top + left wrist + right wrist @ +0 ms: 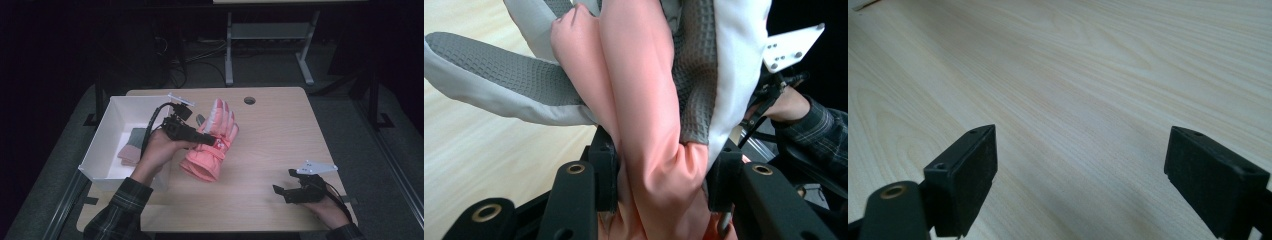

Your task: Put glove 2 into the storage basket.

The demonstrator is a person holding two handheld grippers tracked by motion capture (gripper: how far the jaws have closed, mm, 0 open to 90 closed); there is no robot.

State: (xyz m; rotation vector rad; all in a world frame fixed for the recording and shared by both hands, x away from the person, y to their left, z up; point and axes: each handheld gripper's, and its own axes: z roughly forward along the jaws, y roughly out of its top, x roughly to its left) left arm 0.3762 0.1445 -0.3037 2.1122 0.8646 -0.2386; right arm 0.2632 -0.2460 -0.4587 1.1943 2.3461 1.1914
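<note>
A pink ski glove (212, 142) with white and grey fingers hangs over the middle of the table, lifted off the wood. My left gripper (212, 141) is shut on it near the wrist strap. In the left gripper view the pink fabric (649, 125) is bunched between both black pads, with the grey textured palm (514, 75) spreading above. My right gripper (283, 182) rests low at the table's near right, jaws wide open, nothing between them. In the right gripper view its fingertips (968, 175) frame bare wood. A second glove (132, 146), pink and grey, lies in the white bin (107, 125).
The white bin stands at the table's left edge, beside my left forearm. A round cable hole (249, 100) sits near the far edge of the table (280, 140). Beyond the table are a desk frame (270, 45) and cables on the dark floor.
</note>
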